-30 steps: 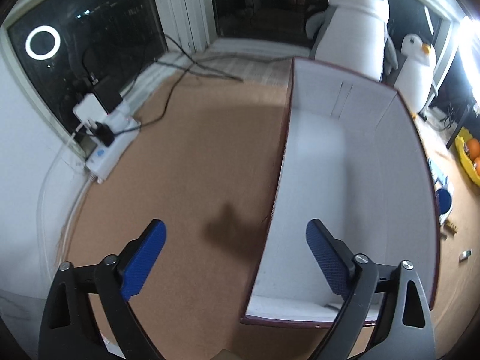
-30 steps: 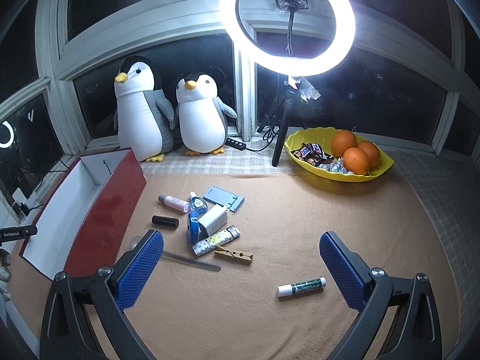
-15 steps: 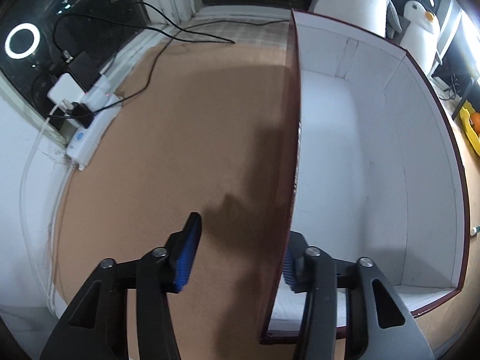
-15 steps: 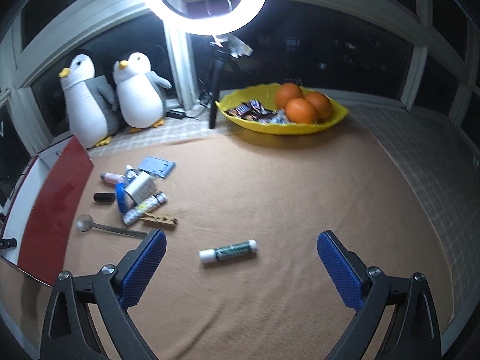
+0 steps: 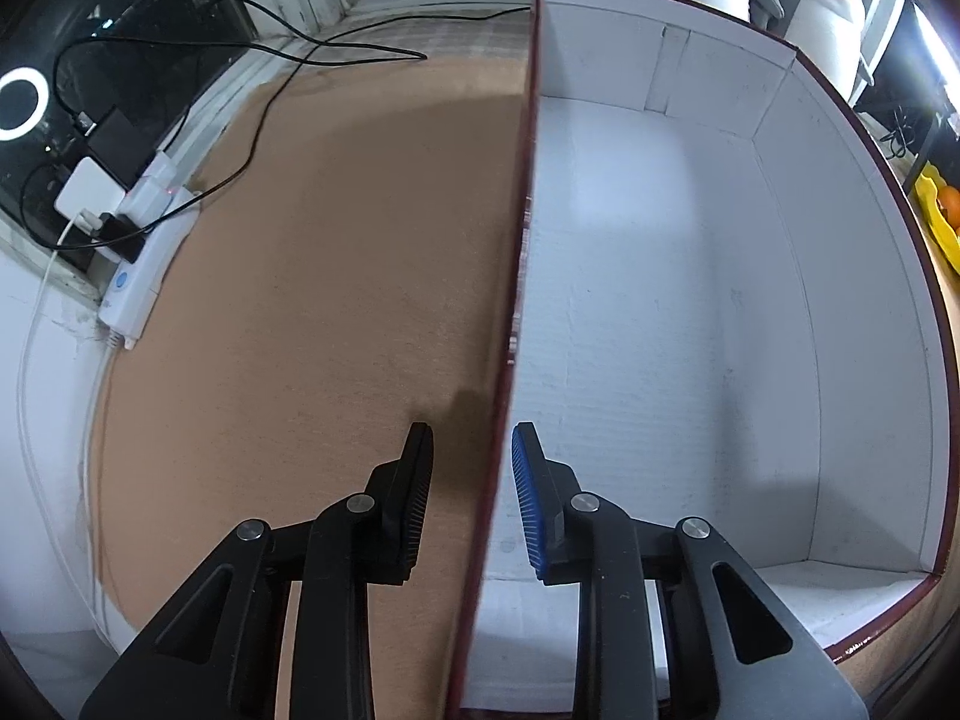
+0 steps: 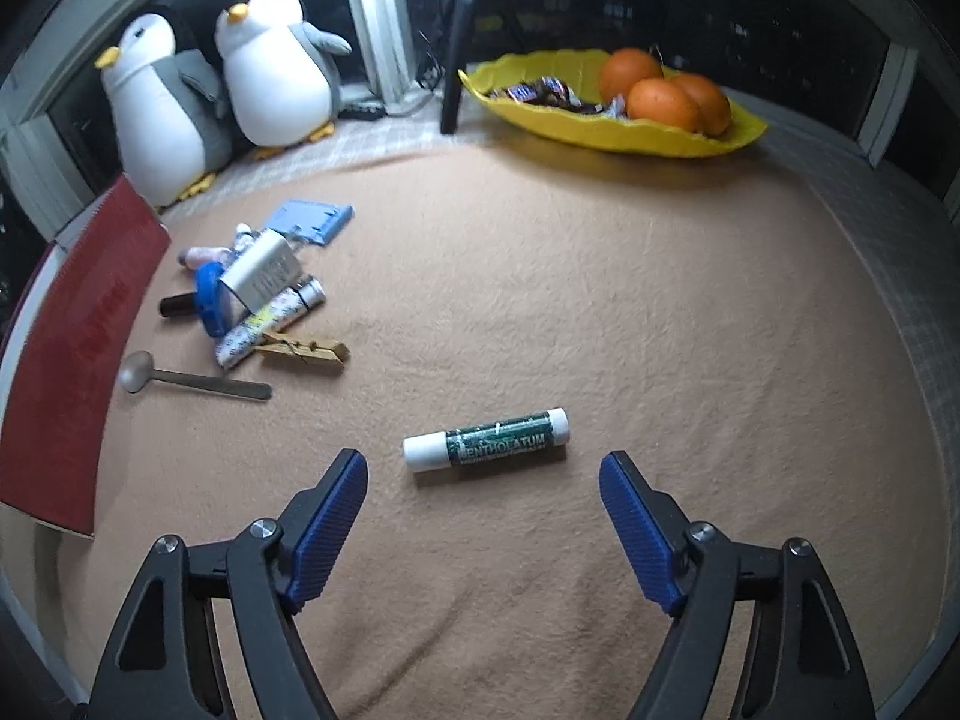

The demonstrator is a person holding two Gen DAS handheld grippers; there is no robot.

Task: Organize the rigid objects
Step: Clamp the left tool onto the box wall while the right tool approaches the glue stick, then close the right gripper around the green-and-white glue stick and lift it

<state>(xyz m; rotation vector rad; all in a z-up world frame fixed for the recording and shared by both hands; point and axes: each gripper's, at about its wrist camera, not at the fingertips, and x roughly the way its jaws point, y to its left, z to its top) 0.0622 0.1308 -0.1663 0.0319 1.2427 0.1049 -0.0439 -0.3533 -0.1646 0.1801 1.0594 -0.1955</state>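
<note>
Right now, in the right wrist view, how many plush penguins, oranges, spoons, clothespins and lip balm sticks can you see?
Plush penguins: 2
Oranges: 3
Spoon: 1
Clothespin: 1
Lip balm stick: 1
Total: 8

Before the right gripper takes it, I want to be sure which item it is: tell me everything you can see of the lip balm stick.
The lip balm stick is a small cylinder with a dark green printed label reading MENTHOLATUM and white ends, the white part at its left end longer. It looks like smooth plastic and seems closed. It lies on its side on the tan cloth, alone, well clear of the cluttered pile. The right gripper stands open just short of it, its jaws having just been closing, nothing between them and not touching it.
</note>
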